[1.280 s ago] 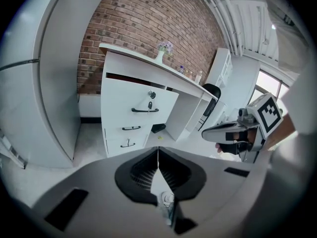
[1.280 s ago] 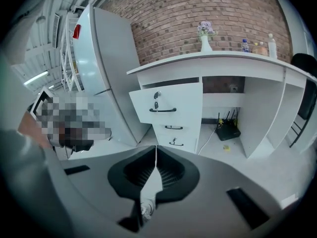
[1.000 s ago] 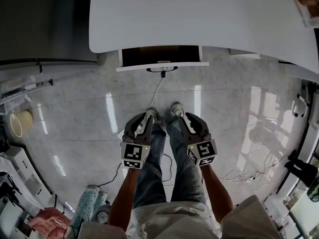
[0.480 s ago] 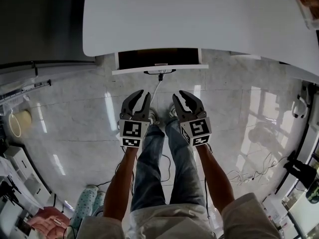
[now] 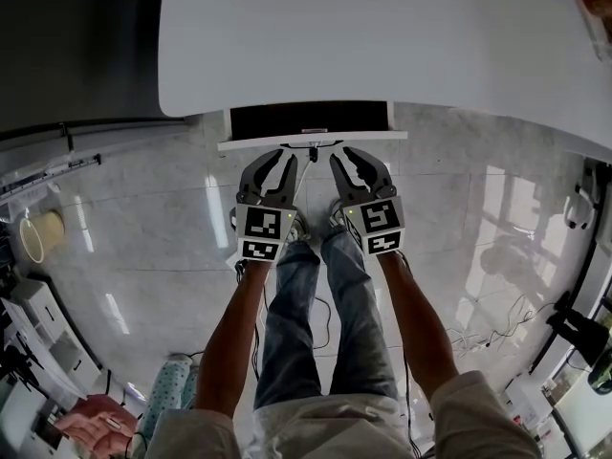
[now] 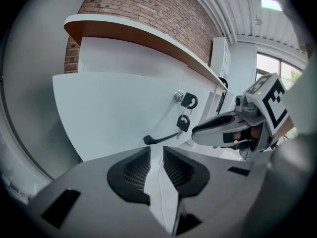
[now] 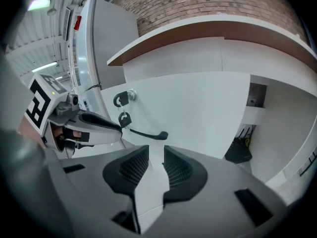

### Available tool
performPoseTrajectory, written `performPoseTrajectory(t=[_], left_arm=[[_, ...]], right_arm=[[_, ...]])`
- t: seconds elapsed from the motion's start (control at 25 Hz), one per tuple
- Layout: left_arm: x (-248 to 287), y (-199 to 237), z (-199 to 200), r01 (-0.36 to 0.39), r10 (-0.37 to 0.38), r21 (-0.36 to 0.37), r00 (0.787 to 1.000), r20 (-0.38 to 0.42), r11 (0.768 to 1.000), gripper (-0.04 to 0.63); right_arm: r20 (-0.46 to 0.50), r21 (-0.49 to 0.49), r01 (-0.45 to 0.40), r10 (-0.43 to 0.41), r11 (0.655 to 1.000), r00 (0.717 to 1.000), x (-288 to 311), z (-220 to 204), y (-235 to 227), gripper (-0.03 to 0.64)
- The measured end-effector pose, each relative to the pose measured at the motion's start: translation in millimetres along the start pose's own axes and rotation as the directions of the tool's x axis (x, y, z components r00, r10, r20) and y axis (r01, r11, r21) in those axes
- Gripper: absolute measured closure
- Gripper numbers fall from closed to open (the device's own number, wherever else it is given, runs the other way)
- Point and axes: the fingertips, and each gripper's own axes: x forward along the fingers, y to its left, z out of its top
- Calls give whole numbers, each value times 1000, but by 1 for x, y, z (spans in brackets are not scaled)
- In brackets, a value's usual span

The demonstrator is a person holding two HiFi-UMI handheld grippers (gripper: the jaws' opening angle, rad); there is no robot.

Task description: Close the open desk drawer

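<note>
Under the white desk top point(image 5: 382, 36) the drawer point(image 5: 311, 120) stands pulled out, its dark inside showing behind the white front panel point(image 5: 287, 142). A black bar handle point(image 6: 161, 139) and a lock with hanging keys point(image 6: 183, 123) sit on that panel point(image 6: 114, 113). My left gripper point(image 5: 280, 161) and right gripper point(image 5: 354, 161) hang side by side just short of the panel, either side of the handle point(image 5: 311, 145). Both are narrowly open with nothing between the pads. From the right gripper view the same handle point(image 7: 146, 134) lies straight ahead of the jaws.
The person's legs in jeans point(image 5: 316, 304) stand below the grippers on a glossy stone floor, with a white cable point(image 5: 320, 314) running between the feet. A black router point(image 7: 240, 150) sits under the desk at right. A cream bucket point(image 5: 40, 232) and clutter line the left.
Both grippers have risen from beside the legs and moved forward to the drawer front. The drawer looks as far out as before.
</note>
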Motion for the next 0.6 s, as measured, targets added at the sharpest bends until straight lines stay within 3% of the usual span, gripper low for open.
performPoseTrajectory(t=[0.6], left_arm=[[11, 10, 4, -16, 16, -15, 1000, -8, 1000, 518]], right_arm=[[-5, -65, -15, 15, 998, 1000, 14, 11, -6, 508]])
